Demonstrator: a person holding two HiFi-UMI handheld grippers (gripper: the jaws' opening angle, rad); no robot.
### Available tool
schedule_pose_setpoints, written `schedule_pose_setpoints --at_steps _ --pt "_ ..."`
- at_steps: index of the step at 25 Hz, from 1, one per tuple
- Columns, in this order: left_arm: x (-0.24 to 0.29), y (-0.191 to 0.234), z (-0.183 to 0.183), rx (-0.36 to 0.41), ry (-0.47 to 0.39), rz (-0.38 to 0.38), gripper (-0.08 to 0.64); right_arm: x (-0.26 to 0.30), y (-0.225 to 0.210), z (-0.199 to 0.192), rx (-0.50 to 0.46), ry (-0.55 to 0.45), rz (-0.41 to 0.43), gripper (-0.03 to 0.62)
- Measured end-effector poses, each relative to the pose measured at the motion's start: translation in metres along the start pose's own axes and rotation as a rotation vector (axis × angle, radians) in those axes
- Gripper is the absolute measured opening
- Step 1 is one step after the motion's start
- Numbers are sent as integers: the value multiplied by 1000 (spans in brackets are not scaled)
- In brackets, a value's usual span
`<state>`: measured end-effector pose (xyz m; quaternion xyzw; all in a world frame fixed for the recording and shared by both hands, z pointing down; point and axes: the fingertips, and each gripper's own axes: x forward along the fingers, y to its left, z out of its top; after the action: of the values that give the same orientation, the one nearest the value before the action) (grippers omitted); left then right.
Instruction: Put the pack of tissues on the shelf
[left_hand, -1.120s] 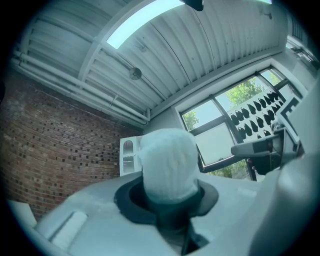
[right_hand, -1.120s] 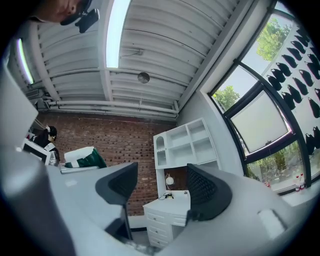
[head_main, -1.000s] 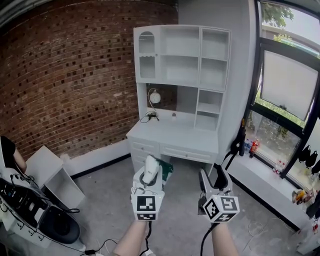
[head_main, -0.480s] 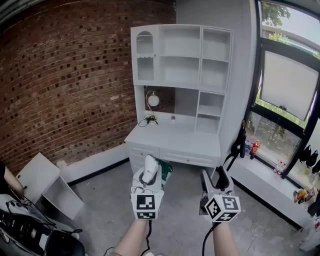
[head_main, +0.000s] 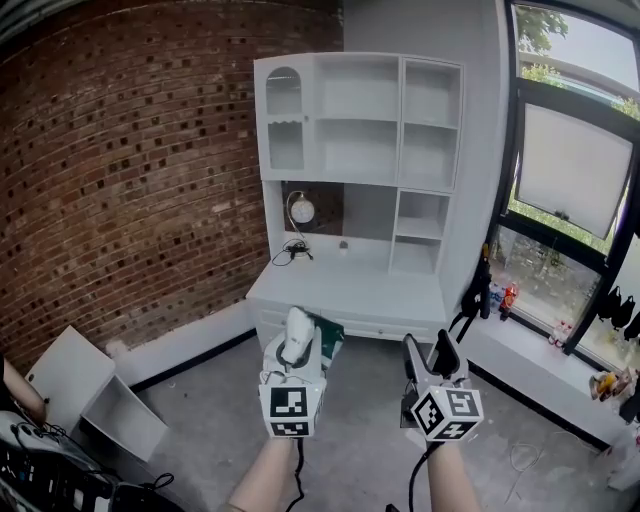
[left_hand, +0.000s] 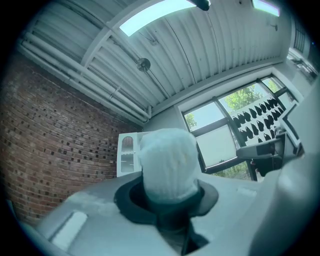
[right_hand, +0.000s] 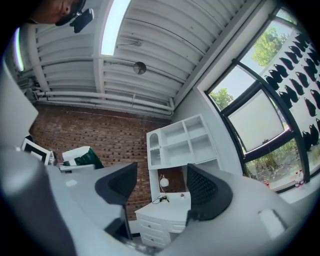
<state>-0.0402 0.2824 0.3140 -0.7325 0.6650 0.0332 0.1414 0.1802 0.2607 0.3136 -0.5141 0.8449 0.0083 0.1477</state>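
Observation:
In the head view, my left gripper (head_main: 303, 338) is shut on the pack of tissues (head_main: 298, 334), a white pack with a dark green side, held upright in front of me. The left gripper view is filled by the pack's white end (left_hand: 167, 164), which stands between the jaws and hides most of the white shelf unit (left_hand: 127, 154). My right gripper (head_main: 428, 352) is open and empty, level with the left one. Between its black pads (right_hand: 206, 189) I see the shelf unit (right_hand: 181, 142). The unit (head_main: 360, 120) stands ahead against the brick wall, its compartments bare.
On the desk top (head_main: 350, 290) under the shelves are a round lamp (head_main: 301, 211) and some cables (head_main: 290, 252). A white open cabinet (head_main: 85, 395) lies on the floor at left. A large window (head_main: 570, 170) with bottles (head_main: 505, 297) on its sill fills the right.
Both grippers have moved forward towards the shelf unit, which now looks nearer. The chair and gear at lower left have mostly slid out of view. The grip on the pack is unchanged.

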Motion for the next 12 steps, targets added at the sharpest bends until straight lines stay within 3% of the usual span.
schedule_pose_setpoints --at_steps 12 --pt "38 15 -28 -25 36 5 101 41 -9 -26 -11 49 13 302"
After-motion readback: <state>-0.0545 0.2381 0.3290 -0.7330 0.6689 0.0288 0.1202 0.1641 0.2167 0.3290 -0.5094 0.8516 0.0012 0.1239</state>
